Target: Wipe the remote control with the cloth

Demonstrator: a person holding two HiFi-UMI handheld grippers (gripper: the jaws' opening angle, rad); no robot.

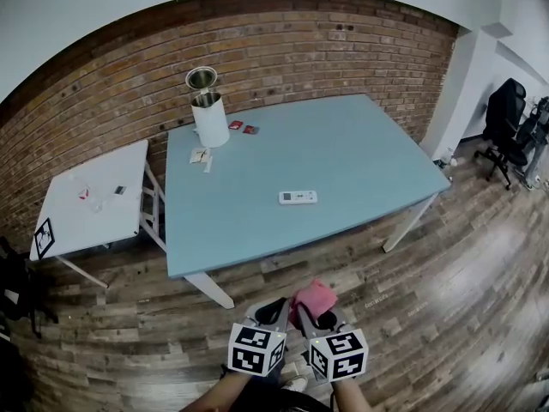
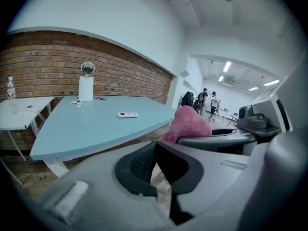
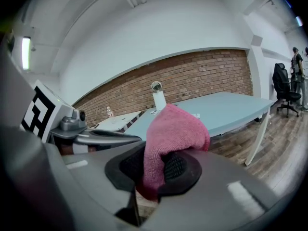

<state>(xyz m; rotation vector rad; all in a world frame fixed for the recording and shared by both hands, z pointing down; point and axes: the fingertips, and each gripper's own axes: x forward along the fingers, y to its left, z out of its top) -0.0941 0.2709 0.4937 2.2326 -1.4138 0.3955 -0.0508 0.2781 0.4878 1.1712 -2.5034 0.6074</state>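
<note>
A white remote control [image 1: 298, 197] lies flat near the middle of the light blue table [image 1: 360, 144]; the left gripper view shows the remote [image 2: 128, 115] far ahead. My right gripper [image 1: 310, 314] is shut on a pink cloth [image 1: 312, 298], which bulges up from between its jaws [image 3: 171, 138]. My left gripper [image 1: 276, 314] is shut with nothing in it, and it sits close beside the right one. In the left gripper view the cloth [image 2: 188, 124] shows to the right. Both grippers hang over the wooden floor, short of the table's near edge.
A white cylinder with a metal cup on top [image 1: 207, 110] stands at the table's far left corner, with small cards [image 1: 243, 127] near it. A small white side table [image 1: 94, 197] stands to the left. A black office chair [image 1: 504, 118] is at the right.
</note>
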